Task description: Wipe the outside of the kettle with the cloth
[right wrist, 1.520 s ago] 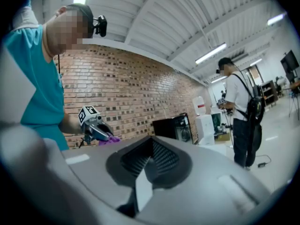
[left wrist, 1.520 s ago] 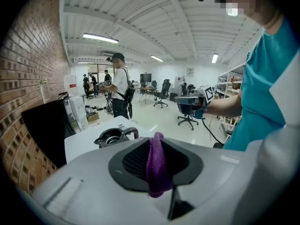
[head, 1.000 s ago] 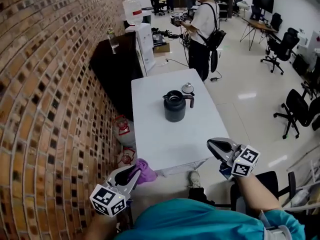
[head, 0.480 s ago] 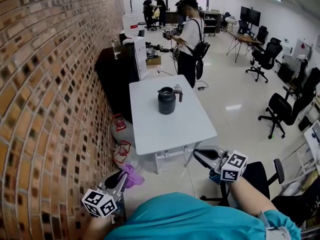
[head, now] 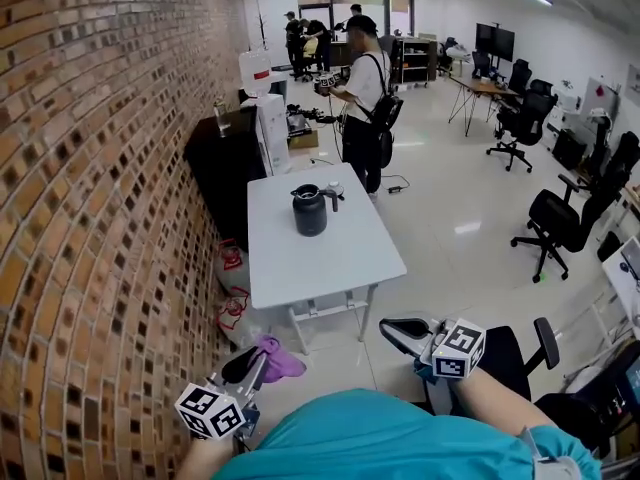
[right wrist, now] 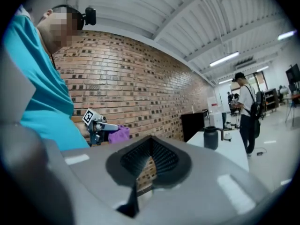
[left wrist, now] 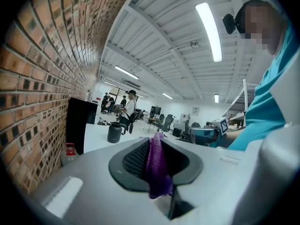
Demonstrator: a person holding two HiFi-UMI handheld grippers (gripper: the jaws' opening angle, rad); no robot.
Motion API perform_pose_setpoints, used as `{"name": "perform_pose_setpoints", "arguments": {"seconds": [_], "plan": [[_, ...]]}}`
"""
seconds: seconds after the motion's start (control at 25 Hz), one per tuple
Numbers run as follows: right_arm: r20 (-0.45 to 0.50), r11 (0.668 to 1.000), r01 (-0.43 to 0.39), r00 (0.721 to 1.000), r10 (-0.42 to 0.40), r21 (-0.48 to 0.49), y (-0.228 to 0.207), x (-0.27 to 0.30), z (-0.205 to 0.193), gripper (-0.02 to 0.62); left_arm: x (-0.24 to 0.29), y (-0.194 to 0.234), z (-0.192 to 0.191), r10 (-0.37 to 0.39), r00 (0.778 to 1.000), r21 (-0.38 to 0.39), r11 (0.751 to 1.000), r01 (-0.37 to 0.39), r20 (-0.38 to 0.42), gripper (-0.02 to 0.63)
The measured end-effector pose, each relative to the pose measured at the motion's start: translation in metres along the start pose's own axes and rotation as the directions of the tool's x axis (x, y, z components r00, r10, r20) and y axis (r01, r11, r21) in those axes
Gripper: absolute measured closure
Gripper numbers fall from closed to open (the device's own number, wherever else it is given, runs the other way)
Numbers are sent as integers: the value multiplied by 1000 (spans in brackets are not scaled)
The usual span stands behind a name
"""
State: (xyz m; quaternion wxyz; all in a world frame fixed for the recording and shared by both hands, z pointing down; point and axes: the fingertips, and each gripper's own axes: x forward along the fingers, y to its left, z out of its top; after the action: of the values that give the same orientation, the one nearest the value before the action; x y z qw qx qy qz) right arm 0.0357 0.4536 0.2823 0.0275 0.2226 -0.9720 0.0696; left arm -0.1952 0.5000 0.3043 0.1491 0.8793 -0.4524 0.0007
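Approach step, no wiping yet: left gripper (head: pixel 250 366) clamps the purple cloth (head: pixel 281 362), right gripper (head: pixel 400 330) looks closed on nothing, black kettle (head: pixel 309 211) stands on the white table's (head: pixel 330 268) far half, well ahead, so next is closing in and pressing cloth to kettle wall.

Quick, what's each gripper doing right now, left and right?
Left gripper: closed on the crumpled purple cloth.
Right gripper: closed, nothing between its jaws.
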Motion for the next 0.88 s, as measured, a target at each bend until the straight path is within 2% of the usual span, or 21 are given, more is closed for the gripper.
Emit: {"name": "perform_pose_setpoints", "arguments": {"seconds": [0.12, 0.28, 0.88], "plan": [[17, 1000, -4, 1000, 3, 31, 2, -6, -5, 592, -3, -10, 2, 6, 1000, 20, 1000, -6, 1, 535], [7, 1000, -13, 1000, 12, 14, 5, 1, -9, 592, -8, -8, 5, 19, 1000, 40, 999, -19, 4, 535], [-19, 1000, -11, 1000, 11, -5, 9, 11, -7, 592, -3, 4, 8, -10, 1000, 28, 1000, 10, -3, 535]]}}
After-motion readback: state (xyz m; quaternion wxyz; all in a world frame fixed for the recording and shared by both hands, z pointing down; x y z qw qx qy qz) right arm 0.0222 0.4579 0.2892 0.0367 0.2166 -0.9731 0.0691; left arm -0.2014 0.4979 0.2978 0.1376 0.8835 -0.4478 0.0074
